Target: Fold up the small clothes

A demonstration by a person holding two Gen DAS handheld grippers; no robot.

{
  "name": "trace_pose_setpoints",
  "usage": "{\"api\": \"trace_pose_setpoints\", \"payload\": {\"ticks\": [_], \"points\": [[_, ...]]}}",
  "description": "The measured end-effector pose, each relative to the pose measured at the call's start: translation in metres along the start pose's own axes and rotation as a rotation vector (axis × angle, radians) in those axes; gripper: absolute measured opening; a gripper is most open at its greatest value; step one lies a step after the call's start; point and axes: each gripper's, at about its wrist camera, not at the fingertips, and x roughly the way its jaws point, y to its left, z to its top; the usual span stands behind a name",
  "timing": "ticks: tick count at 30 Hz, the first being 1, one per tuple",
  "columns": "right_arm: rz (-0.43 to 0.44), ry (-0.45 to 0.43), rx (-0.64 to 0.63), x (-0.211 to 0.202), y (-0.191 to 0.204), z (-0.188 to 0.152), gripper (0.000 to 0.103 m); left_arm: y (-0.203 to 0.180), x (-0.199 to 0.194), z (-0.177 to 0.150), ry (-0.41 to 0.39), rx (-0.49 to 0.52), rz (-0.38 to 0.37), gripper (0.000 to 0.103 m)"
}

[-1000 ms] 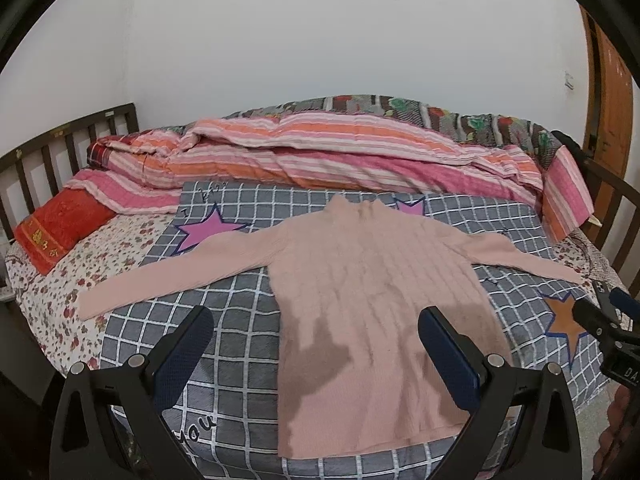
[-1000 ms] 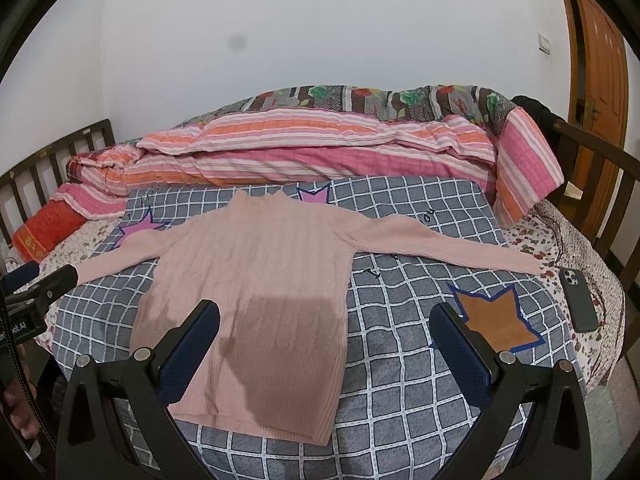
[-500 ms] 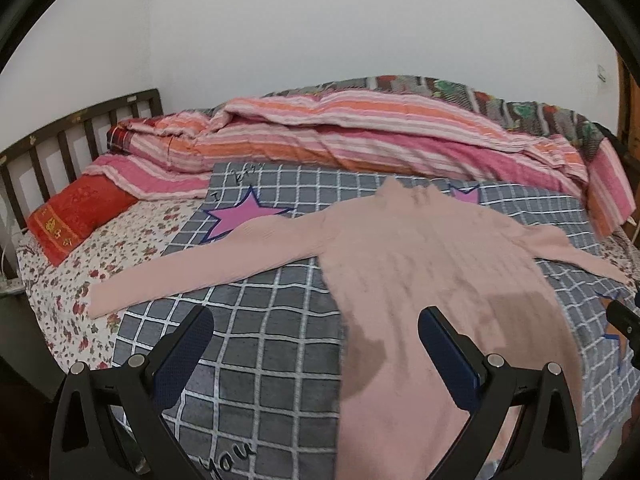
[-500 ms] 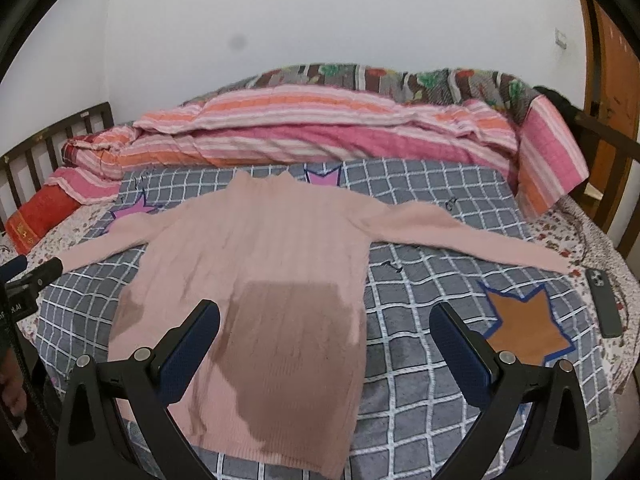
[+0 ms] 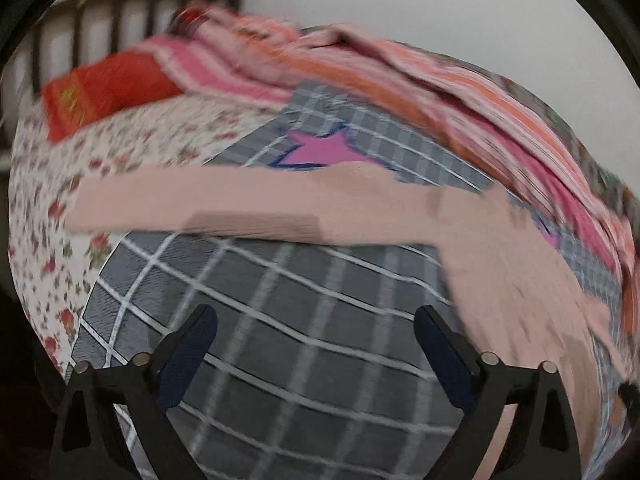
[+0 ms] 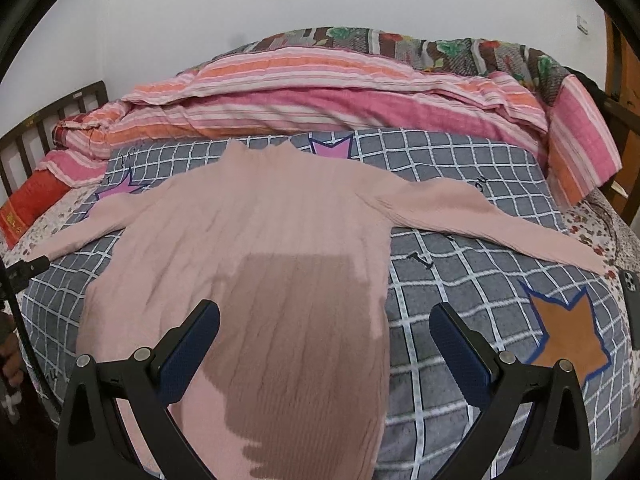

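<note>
A pink knit sweater (image 6: 256, 240) lies flat and spread out on a grey checked blanket (image 6: 460, 288), both sleeves stretched sideways. In the blurred left wrist view its left sleeve (image 5: 224, 204) runs across the frame, the body (image 5: 512, 300) at the right. My left gripper (image 5: 316, 328) is open and empty, above the blanket just short of that sleeve. My right gripper (image 6: 324, 324) is open and empty, above the sweater's lower right body and hem. The tip of the left gripper (image 6: 28, 270) shows at the right wrist view's left edge.
A striped pink and orange quilt (image 6: 320, 92) is heaped along the wall side. A red pillow (image 5: 104, 88) lies by the dark wooden bed rail (image 6: 44, 124). A phone (image 6: 632, 304) lies at the bed's right edge. A floral sheet (image 5: 44, 200) covers the left.
My left gripper has swung left and down toward the left sleeve, its view now blurred. My right gripper has moved closer over the sweater's lower body. Both stay open.
</note>
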Motion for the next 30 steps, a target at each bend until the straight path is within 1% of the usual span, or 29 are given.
{"api": "trace_pose_setpoints", "payload": {"ticks": [3,6,7,9,11,12,14,15,16,17,18,19,21,23,25,28,30], "points": [[-0.003,0.01,-0.012,0.012,0.0,0.005,0.103,0.035,0.021,0.01,0.0,-0.122,0.007,0.092],[0.012,0.021,-0.015,0.023,0.001,0.01,0.103,0.067,0.038,0.019,-0.006,-0.221,0.027,0.078],[0.015,0.026,-0.016,0.026,0.001,0.011,0.103,0.076,0.041,0.022,-0.022,-0.248,0.03,0.073],[0.014,0.033,-0.026,0.032,0.002,0.012,0.103,0.089,0.043,0.028,-0.055,-0.285,0.039,0.07],[0.016,0.042,-0.036,0.036,0.003,0.013,0.102,0.103,0.048,0.035,-0.072,-0.334,0.051,0.061],[0.019,0.049,-0.036,0.038,0.002,0.013,0.102,0.113,0.051,0.039,-0.078,-0.366,0.058,0.059],[0.031,0.068,-0.032,0.042,0.0,0.012,0.101,0.123,0.055,0.045,-0.084,-0.394,0.073,0.046],[0.034,0.077,-0.029,0.044,-0.002,0.012,0.101,0.127,0.059,0.048,-0.086,-0.397,0.088,0.042],[0.037,0.083,-0.027,0.045,-0.003,0.012,0.1,0.129,0.061,0.052,-0.082,-0.387,0.102,0.033],[0.038,0.087,-0.025,0.047,-0.005,0.012,0.1,0.129,0.063,0.058,-0.083,-0.356,0.119,0.02],[0.039,0.087,-0.025,0.048,-0.006,0.012,0.1,0.126,0.062,0.062,-0.084,-0.326,0.133,0.013],[0.037,0.086,-0.025,0.049,-0.009,0.012,0.1,0.125,0.061,0.065,-0.088,-0.305,0.143,0.009],[0.037,0.08,-0.021,0.049,-0.013,0.013,0.1,0.111,0.051,0.073,-0.126,-0.247,0.164,0.008],[0.046,0.068,-0.015,0.05,-0.018,0.015,0.1,0.094,0.043,0.081,-0.151,-0.196,0.165,0.007],[0.049,0.057,-0.01,0.05,-0.024,0.018,0.1,0.071,0.033,0.092,-0.175,-0.144,0.132,0.007],[0.056,0.048,0.004,0.051,-0.035,0.019,0.1,0.025,0.019,0.109,-0.214,-0.048,0.082,0.007],[0.061,0.046,0.013,0.052,-0.044,0.019,0.1,-0.017,0.013,0.119,-0.232,0.037,0.045,0.007]]}}
